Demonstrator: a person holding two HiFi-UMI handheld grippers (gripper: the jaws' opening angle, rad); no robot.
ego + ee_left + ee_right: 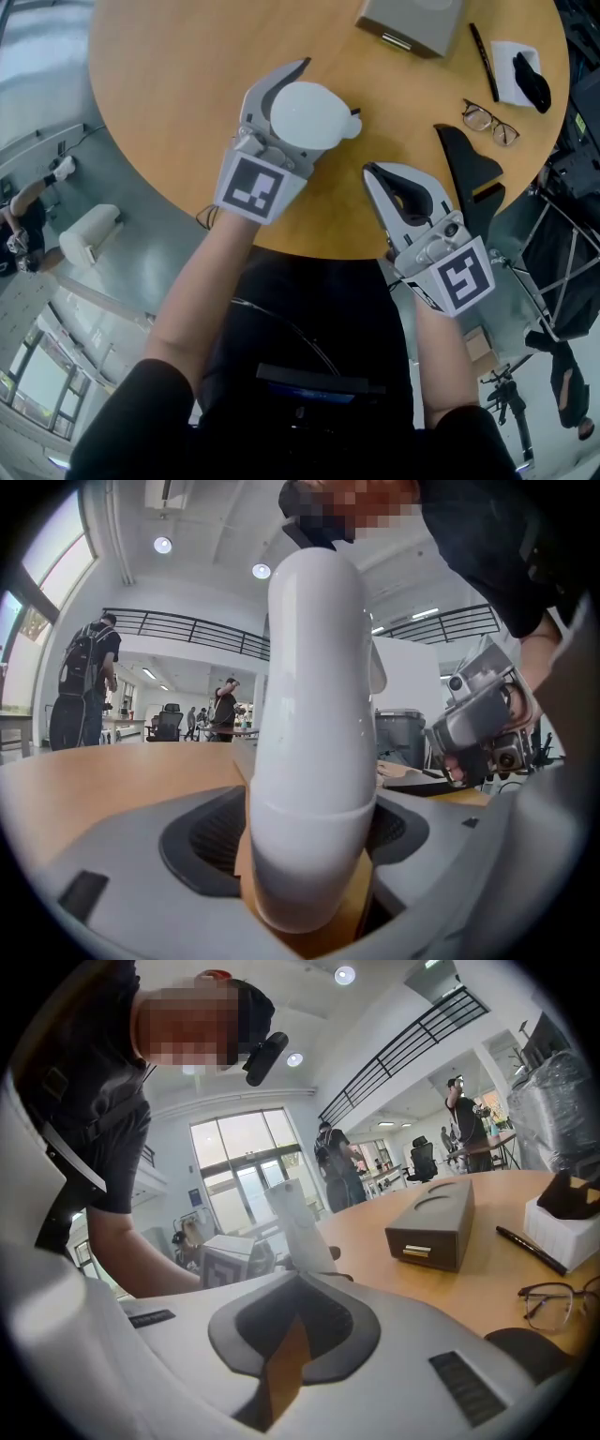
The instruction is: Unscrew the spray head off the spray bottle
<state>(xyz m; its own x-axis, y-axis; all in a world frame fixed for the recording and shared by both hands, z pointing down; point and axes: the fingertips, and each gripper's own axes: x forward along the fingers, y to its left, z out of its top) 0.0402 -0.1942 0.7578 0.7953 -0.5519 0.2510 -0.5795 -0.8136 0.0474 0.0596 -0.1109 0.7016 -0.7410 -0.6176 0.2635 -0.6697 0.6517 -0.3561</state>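
Left gripper (319,98): jaws spread wide, white spray bottle (314,714) standing btwn them on the table (169,112). Right gripper (370,172), at its 4 o'clock, is closed, empty. Bottle's smooth, rounded, plain. Grey box (412,23) btwn 1 and 2; white holder (506,70) at 3 has smth black in it.

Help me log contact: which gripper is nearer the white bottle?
Left. The left gripper has the bottle between its fingers; the right gripper, fingers shut, sits apart beside it.
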